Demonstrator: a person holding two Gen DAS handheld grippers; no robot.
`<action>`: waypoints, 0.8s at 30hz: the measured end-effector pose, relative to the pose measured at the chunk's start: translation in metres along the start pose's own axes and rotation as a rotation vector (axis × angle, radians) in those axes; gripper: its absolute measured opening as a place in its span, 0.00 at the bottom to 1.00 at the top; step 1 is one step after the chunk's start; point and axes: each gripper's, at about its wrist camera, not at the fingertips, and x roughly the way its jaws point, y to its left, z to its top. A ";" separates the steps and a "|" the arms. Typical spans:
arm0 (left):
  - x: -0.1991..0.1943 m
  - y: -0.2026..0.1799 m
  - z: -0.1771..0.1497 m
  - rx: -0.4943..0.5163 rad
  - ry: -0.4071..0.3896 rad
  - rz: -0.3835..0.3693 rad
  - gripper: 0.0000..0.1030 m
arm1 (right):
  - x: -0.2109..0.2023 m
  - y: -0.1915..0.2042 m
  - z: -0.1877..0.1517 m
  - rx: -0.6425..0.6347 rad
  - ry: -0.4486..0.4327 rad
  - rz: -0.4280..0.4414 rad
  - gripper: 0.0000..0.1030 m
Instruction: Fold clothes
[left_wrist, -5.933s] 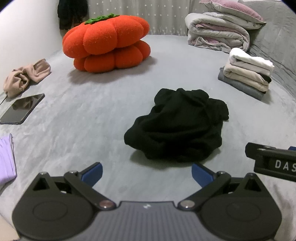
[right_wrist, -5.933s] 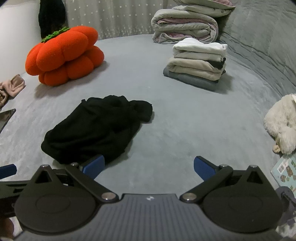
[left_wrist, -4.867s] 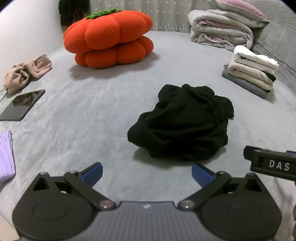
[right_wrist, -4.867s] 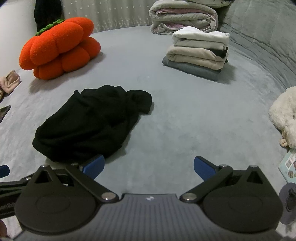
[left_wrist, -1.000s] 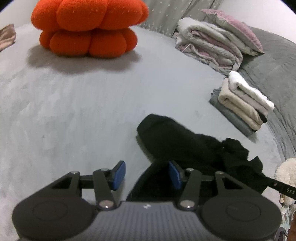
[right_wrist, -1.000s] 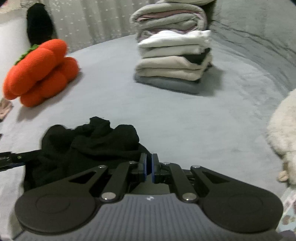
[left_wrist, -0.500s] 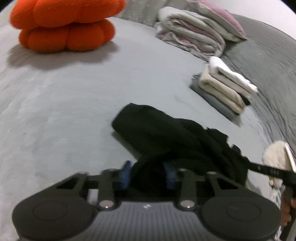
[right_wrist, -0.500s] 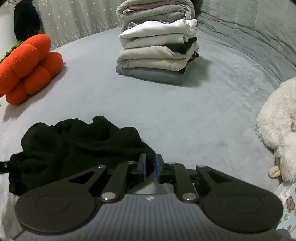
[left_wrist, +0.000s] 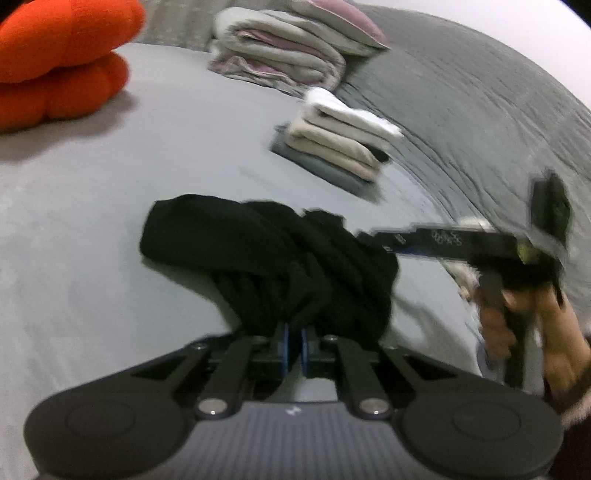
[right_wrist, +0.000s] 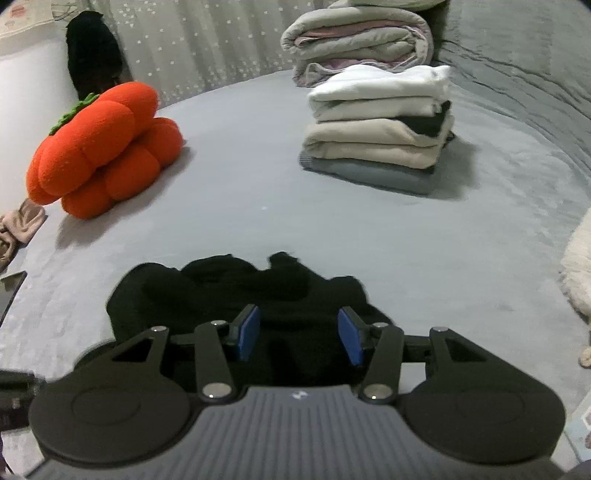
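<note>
In the left wrist view the left gripper (left_wrist: 292, 345) angles down toward the bed (left_wrist: 110, 192), its blue pads almost together and clenched on a gathered bunch of the black garment (left_wrist: 266, 254), which rises in taut folds from the bed surface into the jaws; those jaws have just been closing, with the cloth between them. To the right, a hand (left_wrist: 532, 325) grips the handle of the right gripper (left_wrist: 373, 238), whose long black body reaches leftward to the garment's right edge. This whole view is smeared by motion, so the lettering on that gripper and the pale thing behind it cannot be made out, and the orange pumpkin cushion (left_wrist: 62, 62) is cut off at the far left edge. Compared with half a second ago, the garment is drawn up nearer the camera and the folded stack (left_wrist: 336, 147) sits higher in the picture. In the right wrist view the right gripper (right_wrist: 299, 334) points down over the near edge of the black garment (right_wrist: 236, 295), which lies in a heap on the bed, just ahead of the pads. Its jaws have just been opening and now stand released, the cloth lying below and between them without being pressed. A white plush thing at the right edge is cut off. A second ago these pads were pinched nearly together.
</note>
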 end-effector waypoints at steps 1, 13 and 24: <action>-0.003 -0.004 -0.004 0.023 0.007 -0.011 0.06 | 0.002 0.003 0.001 -0.004 0.001 0.006 0.50; -0.009 -0.026 -0.043 0.168 0.138 -0.132 0.02 | 0.019 0.036 -0.003 -0.103 0.025 0.061 0.50; -0.016 -0.020 -0.026 0.133 0.079 -0.107 0.40 | 0.047 0.046 -0.010 -0.169 0.079 0.050 0.24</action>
